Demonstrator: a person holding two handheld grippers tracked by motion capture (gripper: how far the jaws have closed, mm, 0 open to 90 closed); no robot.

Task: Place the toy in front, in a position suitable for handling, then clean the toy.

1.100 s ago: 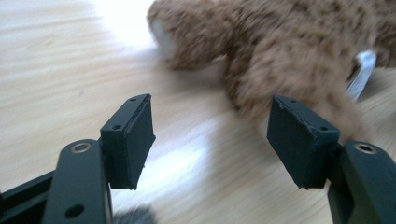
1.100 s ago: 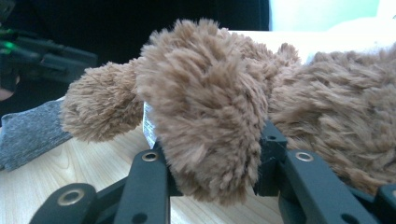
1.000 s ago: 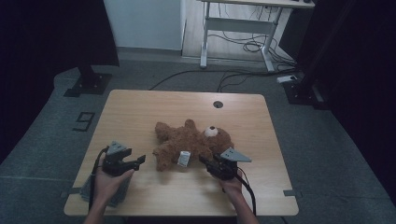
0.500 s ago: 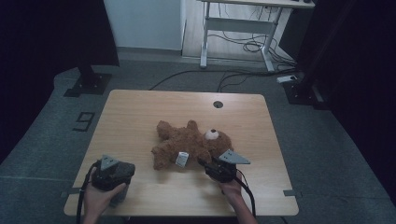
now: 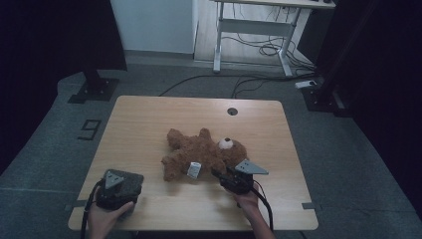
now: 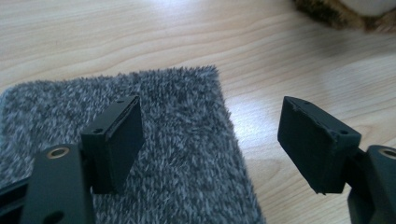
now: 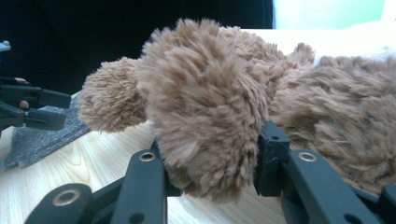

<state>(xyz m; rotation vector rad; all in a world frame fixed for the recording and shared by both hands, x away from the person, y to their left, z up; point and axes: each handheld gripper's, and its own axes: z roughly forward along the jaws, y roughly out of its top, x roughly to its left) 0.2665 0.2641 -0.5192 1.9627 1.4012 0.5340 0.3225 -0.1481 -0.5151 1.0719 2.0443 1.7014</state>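
A brown teddy bear (image 5: pixel 204 152) lies on the wooden table (image 5: pixel 149 119), a white tag (image 5: pixel 193 170) at its near side. My right gripper (image 5: pixel 217 174) is shut on one furry limb of the teddy bear (image 7: pixel 205 93), which bulges between the jaws of the right gripper (image 7: pixel 215 149). My left gripper (image 5: pixel 124 183) sits at the table's front left over a grey fuzzy cloth (image 6: pixel 177 163). The left gripper (image 6: pixel 212 116) has just been opening its jaws. They stand apart above the cloth with nothing pressed between them.
A round cable hole (image 5: pixel 232 111) sits near the table's far edge. Beyond the table are a white desk frame (image 5: pixel 249 30), floor cables (image 5: pixel 259 50) and dark stand bases (image 5: pixel 94 89). A "9" mark (image 5: pixel 89 129) is on the floor at left.
My left gripper has drawn back from beside the bear toward the front left corner and sunk lower. The right gripper has stayed on the bear.
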